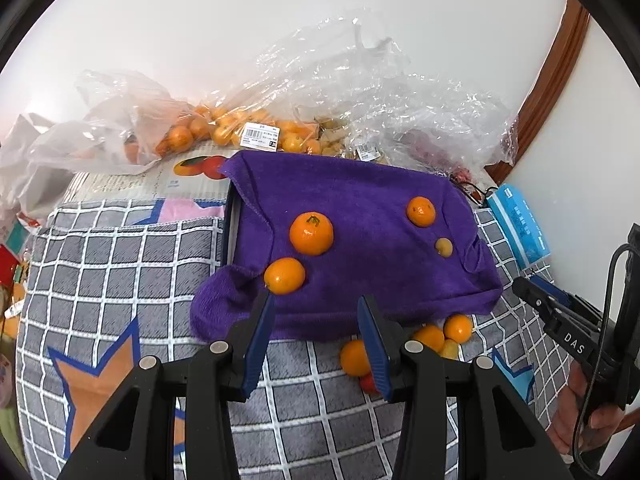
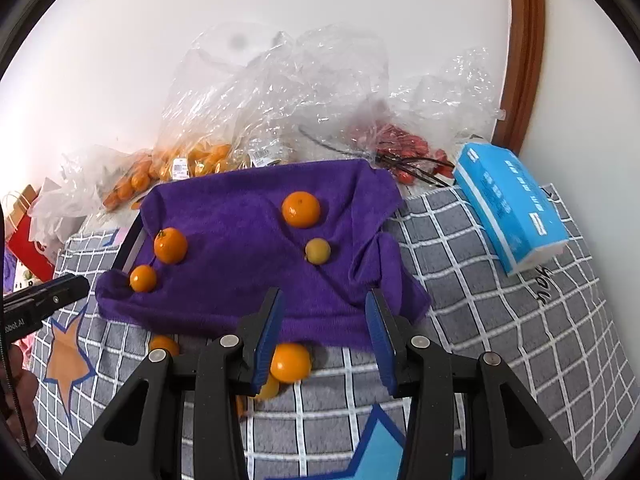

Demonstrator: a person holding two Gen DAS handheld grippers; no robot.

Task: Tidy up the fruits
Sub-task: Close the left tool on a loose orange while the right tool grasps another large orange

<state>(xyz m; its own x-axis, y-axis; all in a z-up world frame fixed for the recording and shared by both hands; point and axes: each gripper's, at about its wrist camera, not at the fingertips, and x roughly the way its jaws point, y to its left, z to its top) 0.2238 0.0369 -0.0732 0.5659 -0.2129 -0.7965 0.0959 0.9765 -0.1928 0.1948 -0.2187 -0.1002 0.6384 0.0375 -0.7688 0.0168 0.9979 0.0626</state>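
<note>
The purple towel (image 2: 248, 248) is soft, fuzzy cloth and not shiny. The oranges (image 1: 311, 233) on it have smooth, slightly shiny skin. The checked blanket (image 2: 492, 300) underneath looks like soft, matt cloth. At the far side, the bags (image 1: 360, 92) are thin, crinkly, shiny clear plastic. On the right, the blue tissue pack (image 2: 508, 204) has a smooth plastic wrap. The door frame (image 2: 524, 52) looks like glossy brown wood.

- My left claw (image 1: 316, 304) hangs with its jaws apart and empty above the near edge of the purple towel (image 1: 360, 208).
- Three oranges (image 1: 311, 233) and a small yellowish fruit (image 1: 444, 247) lie on it.
- More oranges (image 1: 430, 338) sit by its near edge, beside something red, perhaps a tomato (image 1: 368, 384).
- My right claw (image 1: 528, 290) shows at the right edge.
</note>
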